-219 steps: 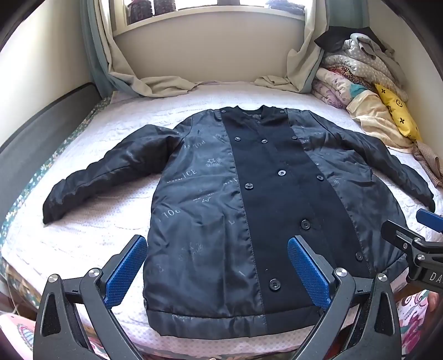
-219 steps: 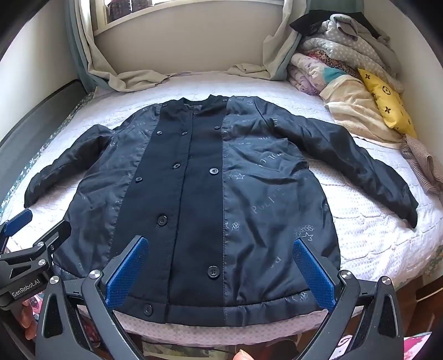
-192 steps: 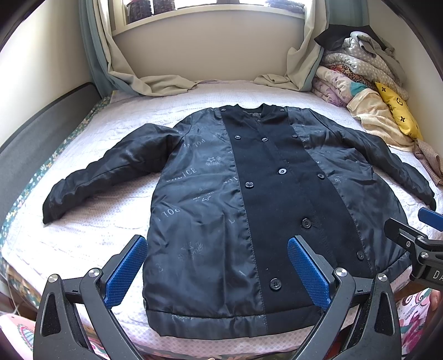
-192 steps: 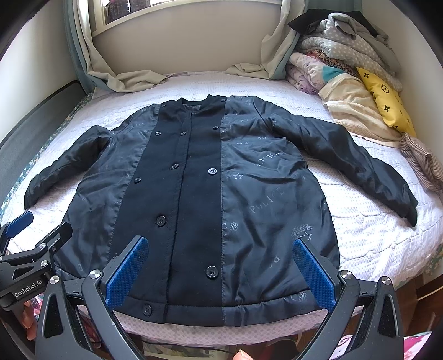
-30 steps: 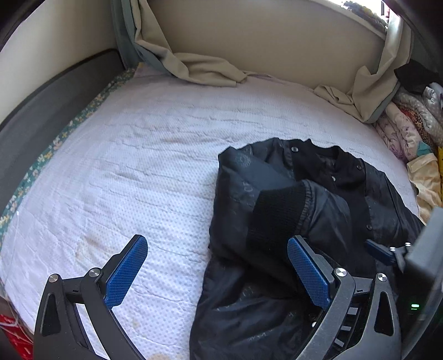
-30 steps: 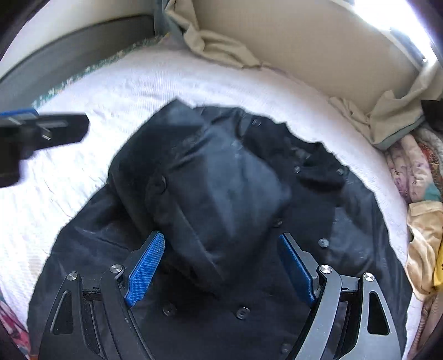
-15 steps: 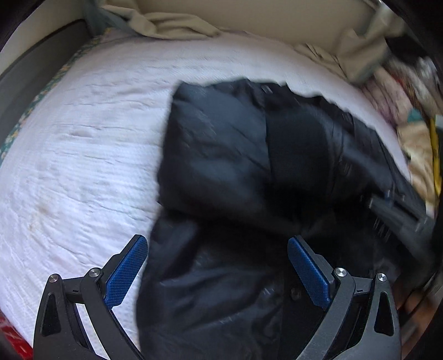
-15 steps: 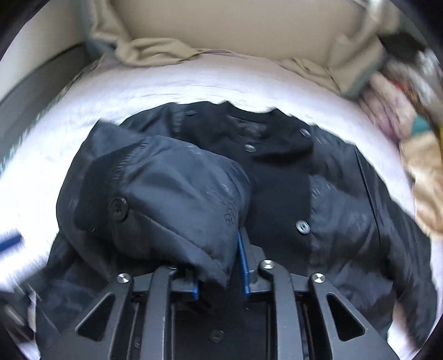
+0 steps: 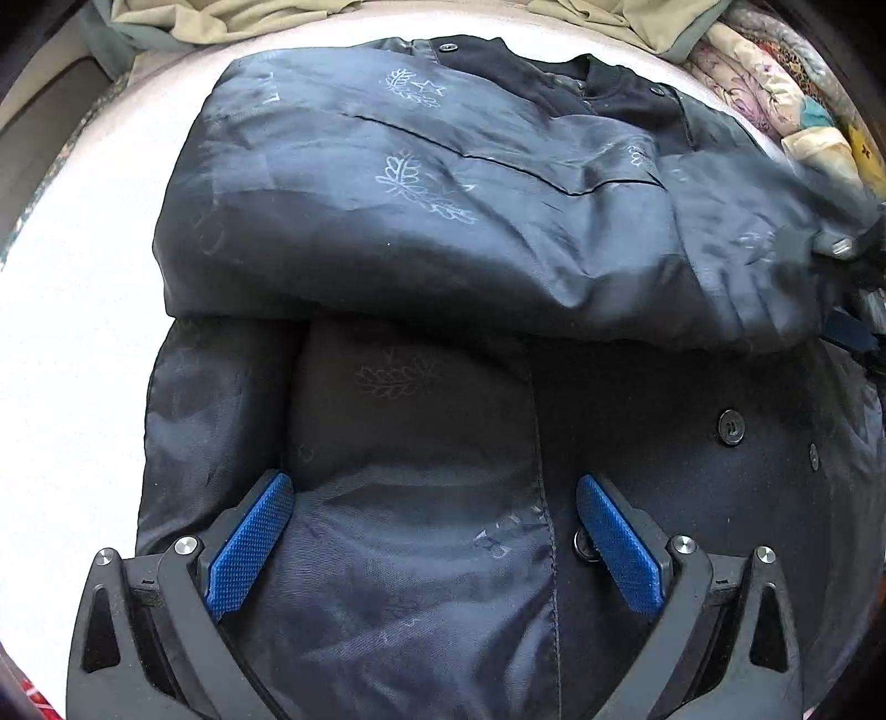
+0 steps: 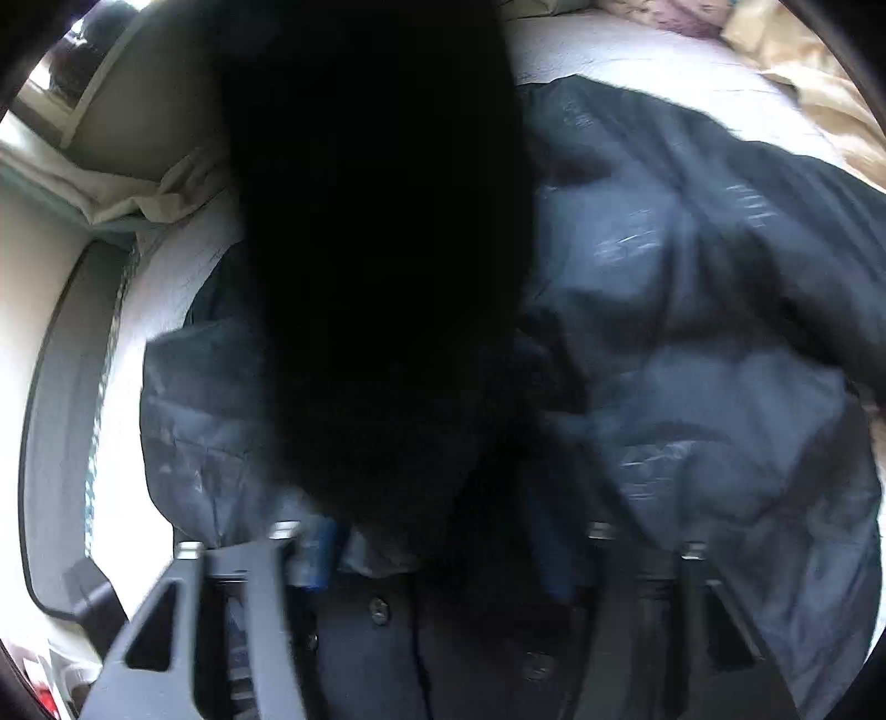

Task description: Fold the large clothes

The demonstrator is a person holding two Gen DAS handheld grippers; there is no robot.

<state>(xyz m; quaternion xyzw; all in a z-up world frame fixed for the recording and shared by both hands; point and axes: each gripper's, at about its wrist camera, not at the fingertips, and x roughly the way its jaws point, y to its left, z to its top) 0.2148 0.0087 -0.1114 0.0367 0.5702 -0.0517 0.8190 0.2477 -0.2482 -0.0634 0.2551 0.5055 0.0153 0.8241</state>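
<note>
White bedding covers the bed (image 9: 72, 343), with beige curtains (image 9: 232, 19) bunched along its far edge and a pile of folded laundry (image 9: 775, 94) at the right. On the bed lies the dark coat (image 9: 421, 232), one sleeve folded across its chest. The left tool (image 9: 432, 531) hangs low over the coat's lower front, its blue pads spread wide and gripping nothing. In the blurred right wrist view, the right tool (image 10: 443, 554) is opening, with dark coat fabric (image 10: 376, 277) hanging between its pads and blocking much of the view.
</note>
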